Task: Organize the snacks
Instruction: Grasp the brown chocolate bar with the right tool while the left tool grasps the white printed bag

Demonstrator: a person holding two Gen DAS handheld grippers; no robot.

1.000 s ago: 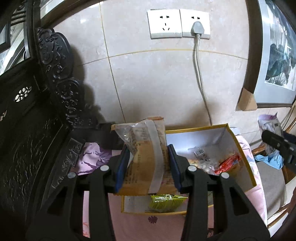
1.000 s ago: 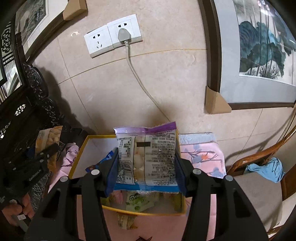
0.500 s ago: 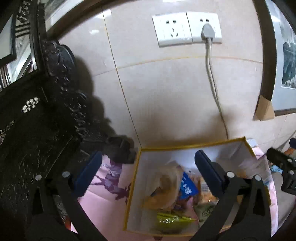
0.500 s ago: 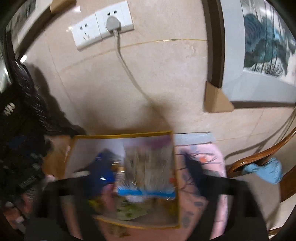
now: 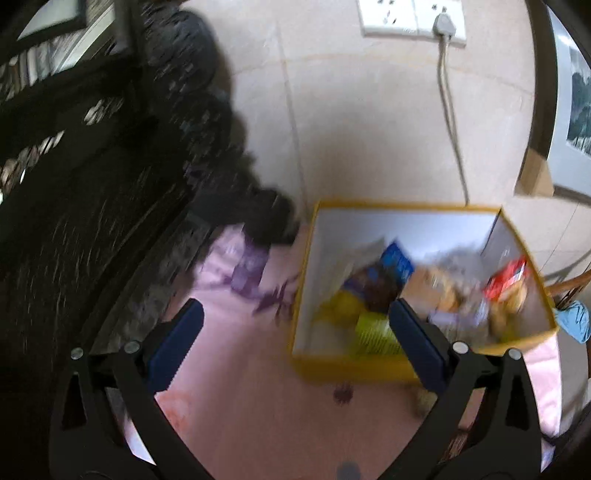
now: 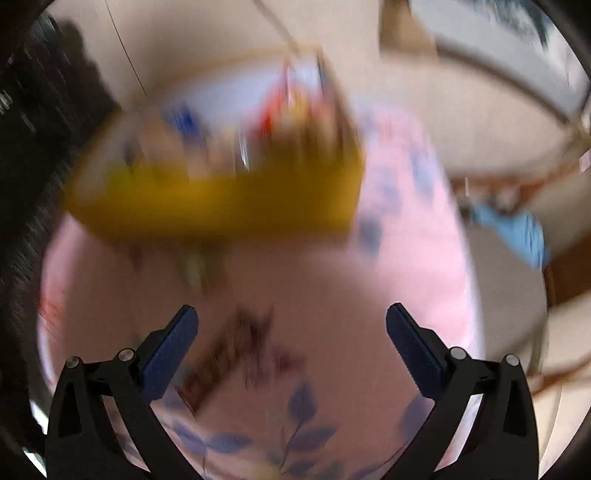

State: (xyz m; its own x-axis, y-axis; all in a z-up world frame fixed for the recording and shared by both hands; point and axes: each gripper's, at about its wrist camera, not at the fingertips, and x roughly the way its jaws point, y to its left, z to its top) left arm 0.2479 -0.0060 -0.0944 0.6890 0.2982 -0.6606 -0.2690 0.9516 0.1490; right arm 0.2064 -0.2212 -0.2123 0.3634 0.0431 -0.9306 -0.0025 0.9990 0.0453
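A yellow box (image 5: 351, 369) with white inner walls stands on a pink flowered cloth (image 5: 258, 406). Several snack packets lie inside it, among them a blue one (image 5: 397, 260), a green one (image 5: 373, 330) and a red one (image 5: 506, 277). My left gripper (image 5: 295, 332) is open and empty, hanging over the cloth at the box's near left corner. In the blurred right wrist view the same yellow box (image 6: 229, 199) lies farther off. My right gripper (image 6: 291, 325) is open and empty above the cloth (image 6: 332, 295), in front of the box. A small blurred packet (image 6: 195, 269) lies on the cloth by the box.
Dark carved wooden furniture (image 5: 92, 184) rises at the left. A tiled wall with sockets (image 5: 412, 18) and a hanging cord (image 5: 448, 110) stands behind the box. A framed picture (image 5: 569, 110) leans at the right. A wooden chair with blue cloth (image 6: 517, 229) is on the right.
Both grippers opened and dropped their packets into the box. The left gripper then swung left and lower; the right gripper sank and tipped down toward the cloth in front of the box.
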